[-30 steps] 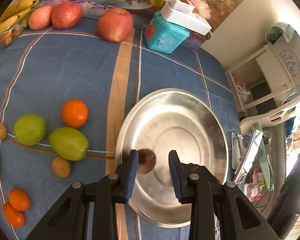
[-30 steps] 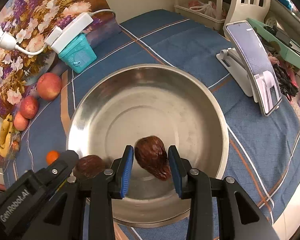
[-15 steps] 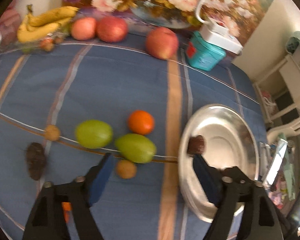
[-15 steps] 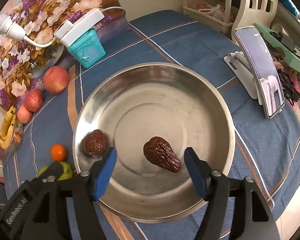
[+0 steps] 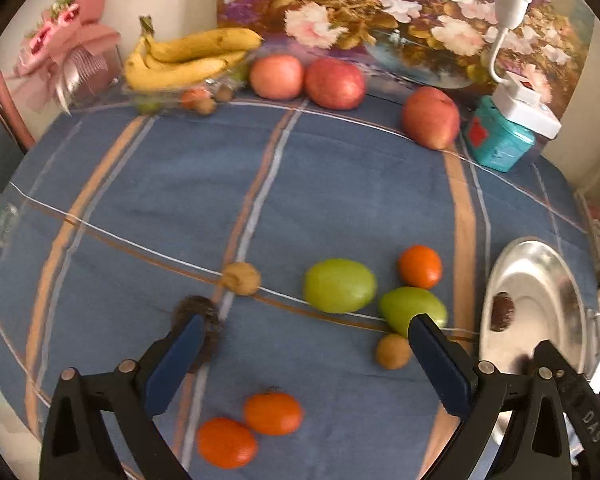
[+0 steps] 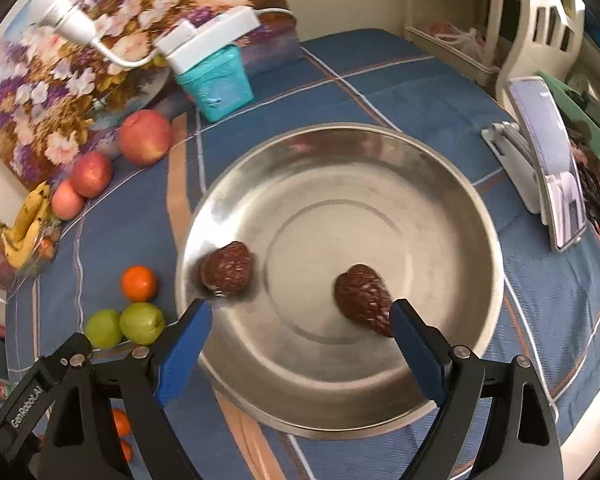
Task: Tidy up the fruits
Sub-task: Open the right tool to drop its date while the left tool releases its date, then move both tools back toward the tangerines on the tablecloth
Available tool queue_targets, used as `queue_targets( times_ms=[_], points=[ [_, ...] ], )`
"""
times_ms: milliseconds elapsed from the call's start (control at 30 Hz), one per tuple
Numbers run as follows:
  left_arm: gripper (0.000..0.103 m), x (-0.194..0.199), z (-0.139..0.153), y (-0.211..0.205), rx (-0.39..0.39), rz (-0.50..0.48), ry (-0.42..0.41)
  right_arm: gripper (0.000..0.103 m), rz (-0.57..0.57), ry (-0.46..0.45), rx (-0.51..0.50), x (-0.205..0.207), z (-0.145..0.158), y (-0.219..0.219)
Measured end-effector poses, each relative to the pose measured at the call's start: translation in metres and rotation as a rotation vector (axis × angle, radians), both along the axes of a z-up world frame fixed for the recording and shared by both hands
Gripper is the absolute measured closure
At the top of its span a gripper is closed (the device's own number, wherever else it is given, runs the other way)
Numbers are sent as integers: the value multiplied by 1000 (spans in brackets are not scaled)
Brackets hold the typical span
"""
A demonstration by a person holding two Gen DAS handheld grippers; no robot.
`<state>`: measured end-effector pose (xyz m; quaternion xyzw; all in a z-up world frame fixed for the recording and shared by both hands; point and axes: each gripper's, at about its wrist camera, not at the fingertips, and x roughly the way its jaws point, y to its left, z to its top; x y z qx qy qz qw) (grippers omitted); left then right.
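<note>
- Left gripper [image 5: 302,354] gapes wide, empty, above the blue striped tablecloth [image 5: 340,200].
- Its left finger [image 5: 176,360] overlaps a dark scaly brown fruit [image 5: 198,322] — probably the next pick; light, rough, brittle-skinned, best pinched across the middle.
- Right gripper [image 6: 300,346] gapes wide over the round steel bowl [image 6: 380,168] — two matching brown fruits [image 6: 228,268] lie inside.
</note>
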<state>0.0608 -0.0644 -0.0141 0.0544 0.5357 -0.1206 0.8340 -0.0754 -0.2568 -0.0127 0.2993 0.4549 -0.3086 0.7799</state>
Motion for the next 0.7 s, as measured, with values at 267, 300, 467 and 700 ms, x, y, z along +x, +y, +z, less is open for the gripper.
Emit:
queue_targets(
  times_ms=[267, 300, 467, 700],
  points=[
    [0, 5, 0, 23, 149, 52, -31, 12, 100, -42, -37, 15, 2, 26],
    [0, 6, 1, 28, 149, 70, -22, 12, 111, -46, -28, 17, 2, 30],
    [0, 10, 6, 48, 175, 111, -13, 12, 168, -59, -10, 24, 4, 46],
    [0, 16, 14, 89, 167, 176, -45, 12, 297, -62, 47, 45, 4, 83]
  ],
)
